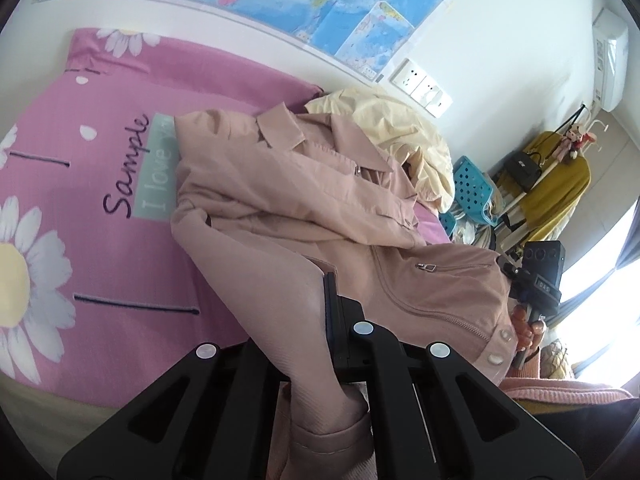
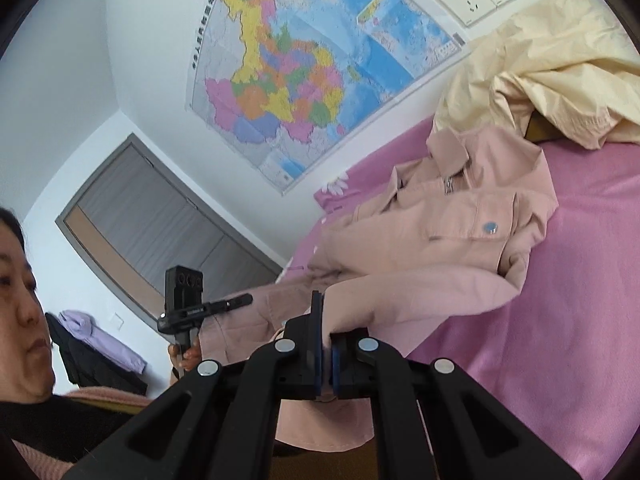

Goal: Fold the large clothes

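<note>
Pink jacket sprawled on bed, collar toward wall. Left claw and right claw each clamped on hem fabric. Soft, limp, medium-weight; zips add drag. Best gripped at hem corners, shoulders.

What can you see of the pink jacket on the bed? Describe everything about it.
The pink jacket is pale, dusty pink, of a stiff woven-looking cloth, with a collar, flap chest pocket, zips and snap buttons. It lies crumpled and partly lifted on the pink floral bedsheet, its collar end against a cream garment. The left tool and the right tool each pinch a fold of it.
</note>
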`<state>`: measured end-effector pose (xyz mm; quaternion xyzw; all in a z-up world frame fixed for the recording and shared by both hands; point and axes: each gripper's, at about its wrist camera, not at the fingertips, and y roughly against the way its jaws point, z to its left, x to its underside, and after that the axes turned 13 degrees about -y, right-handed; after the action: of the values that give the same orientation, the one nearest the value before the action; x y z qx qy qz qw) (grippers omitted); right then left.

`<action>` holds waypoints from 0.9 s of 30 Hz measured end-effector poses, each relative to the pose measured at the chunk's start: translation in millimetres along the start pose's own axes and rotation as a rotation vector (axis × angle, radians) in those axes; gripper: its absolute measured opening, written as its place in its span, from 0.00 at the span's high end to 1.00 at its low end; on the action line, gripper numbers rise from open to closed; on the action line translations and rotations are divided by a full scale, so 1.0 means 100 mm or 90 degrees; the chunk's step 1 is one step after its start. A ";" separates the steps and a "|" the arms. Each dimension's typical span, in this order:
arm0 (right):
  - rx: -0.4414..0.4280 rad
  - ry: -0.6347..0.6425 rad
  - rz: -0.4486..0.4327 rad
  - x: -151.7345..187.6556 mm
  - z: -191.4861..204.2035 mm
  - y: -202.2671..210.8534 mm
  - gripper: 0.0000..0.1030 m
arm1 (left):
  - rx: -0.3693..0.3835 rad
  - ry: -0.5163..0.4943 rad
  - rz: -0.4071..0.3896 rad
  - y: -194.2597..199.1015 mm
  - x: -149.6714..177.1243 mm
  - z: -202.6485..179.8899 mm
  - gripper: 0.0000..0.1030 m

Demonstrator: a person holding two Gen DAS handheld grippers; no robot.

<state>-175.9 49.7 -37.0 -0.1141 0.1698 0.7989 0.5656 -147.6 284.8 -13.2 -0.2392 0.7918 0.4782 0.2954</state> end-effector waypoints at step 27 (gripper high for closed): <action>0.014 -0.032 -0.039 -0.47 0.00 -0.13 0.97 | -0.040 -0.023 -0.012 -0.10 -0.61 0.01 0.98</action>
<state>-147.7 12.4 -21.5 -0.0926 0.1608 0.7819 0.5951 -97.1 287.0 23.3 -0.2466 0.7687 0.5042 0.3066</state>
